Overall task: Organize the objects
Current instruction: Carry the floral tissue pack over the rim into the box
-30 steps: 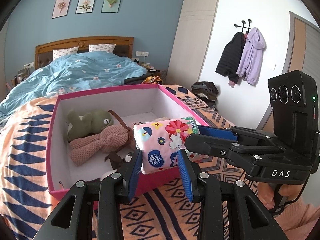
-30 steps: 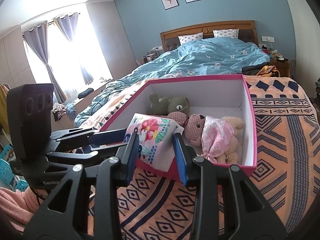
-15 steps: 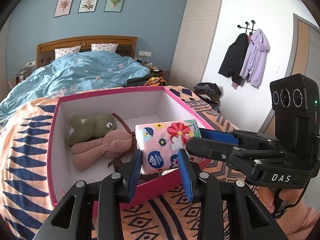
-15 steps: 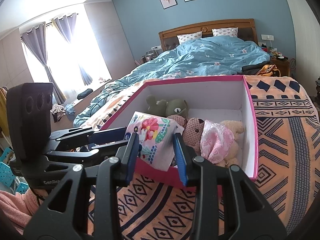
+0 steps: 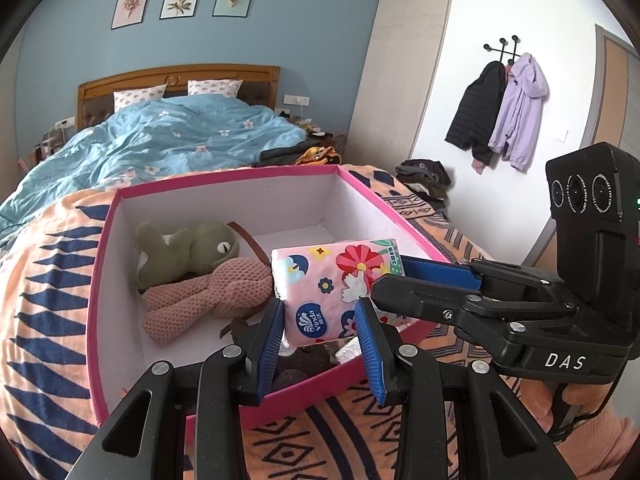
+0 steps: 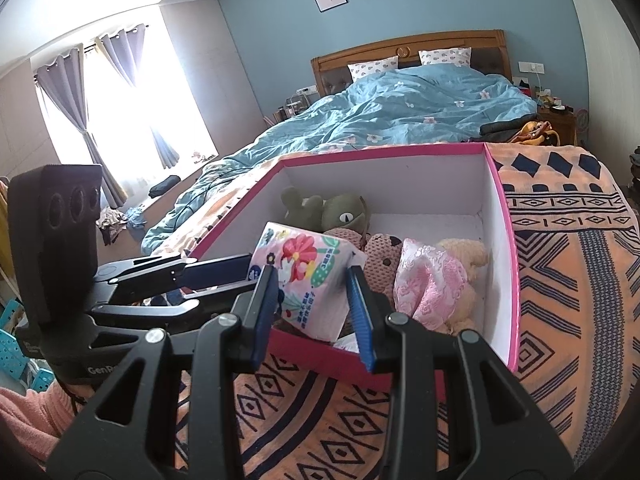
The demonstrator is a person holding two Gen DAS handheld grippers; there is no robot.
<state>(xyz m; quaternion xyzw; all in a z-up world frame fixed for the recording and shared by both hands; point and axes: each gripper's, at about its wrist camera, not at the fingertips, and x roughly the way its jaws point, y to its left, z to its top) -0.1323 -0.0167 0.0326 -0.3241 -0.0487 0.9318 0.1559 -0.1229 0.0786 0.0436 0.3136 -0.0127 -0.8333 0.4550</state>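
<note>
Left wrist view: left gripper (image 5: 324, 338) with jaws narrowed onto the near end of the tissue pack (image 5: 334, 294), blue pads pressing its two sides. Right gripper (image 5: 416, 276) reaching in from the right, jaws likewise clamped on the pack's far right end. Pack held aloft between the two, tilted, over the near right corner of the pink box (image 5: 96, 280). Inside the box, toward the left wall, a green frog (image 5: 188, 248) lying on a pink knitted toy (image 5: 208, 296).

Right wrist view: right gripper (image 6: 314, 304) closed on the pack (image 6: 308, 276), one pad on each flank, pack's lower edge hanging just above the box's near rim (image 6: 312, 350). Left gripper (image 6: 224, 270) gripping the pack's left end. Beyond the pack, a knitted bear (image 6: 382, 256) and a cream toy in pink satin (image 6: 436, 284), against the right wall. Box resting on the patterned blanket (image 6: 560, 280) at the foot of the bed.
</note>
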